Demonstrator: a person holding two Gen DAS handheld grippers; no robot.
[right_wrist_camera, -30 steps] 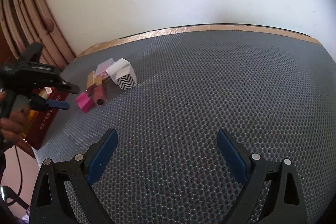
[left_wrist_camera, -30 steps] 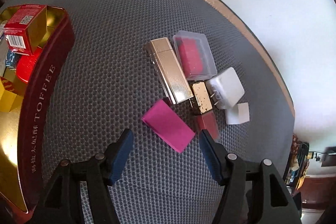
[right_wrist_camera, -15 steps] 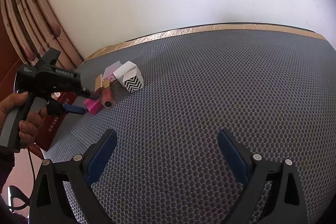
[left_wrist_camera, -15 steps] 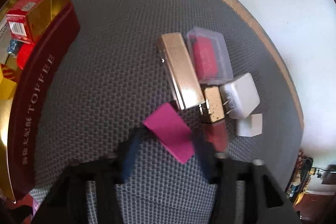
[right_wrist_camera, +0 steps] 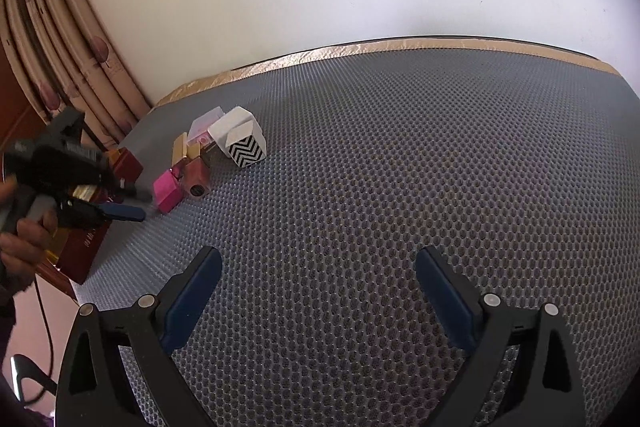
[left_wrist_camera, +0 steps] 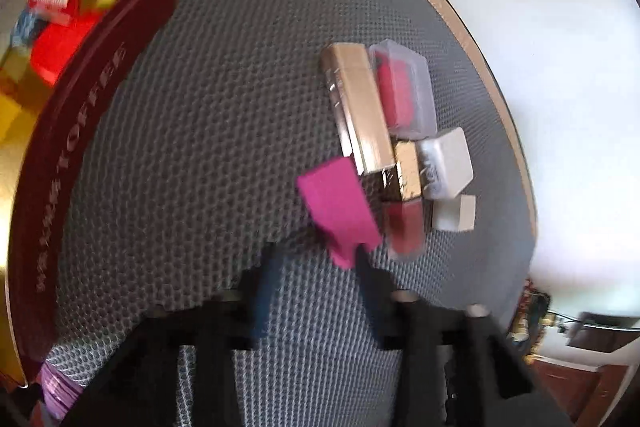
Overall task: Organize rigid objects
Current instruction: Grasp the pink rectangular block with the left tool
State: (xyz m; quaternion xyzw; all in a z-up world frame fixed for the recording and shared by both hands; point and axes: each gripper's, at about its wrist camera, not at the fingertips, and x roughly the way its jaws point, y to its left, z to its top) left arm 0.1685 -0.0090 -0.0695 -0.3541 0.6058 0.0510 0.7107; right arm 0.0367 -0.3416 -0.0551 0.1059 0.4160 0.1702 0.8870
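Note:
A magenta box [left_wrist_camera: 340, 211] lies on the grey honeycomb mat at the near edge of a small cluster: a long gold box [left_wrist_camera: 362, 111], a clear case with a red insert [left_wrist_camera: 404, 91], a white box [left_wrist_camera: 446, 163], a short gold piece [left_wrist_camera: 408, 171] and a dark red tube [left_wrist_camera: 404, 227]. My left gripper [left_wrist_camera: 317, 253] points down at the magenta box, whose near end sits between the blurred fingertips. Its jaws are opening and do not press the box. The right wrist view shows that gripper [right_wrist_camera: 132, 203] beside the magenta box [right_wrist_camera: 166, 191]. My right gripper [right_wrist_camera: 318, 259] hangs open over bare mat.
A dark red TOFFEE tin [left_wrist_camera: 80, 131] with a gold inside holds red and yellow boxes at the left. A small white cube [left_wrist_camera: 454, 213] and a white chevron-patterned box [right_wrist_camera: 240, 139] belong to the cluster. A gold-taped table edge [right_wrist_camera: 400, 47] meets a white wall. Curtains hang far left.
My left gripper sank closer to the magenta box and rolled a little. Its jaws narrowed around the box's near end, then widened again. The right gripper kept still.

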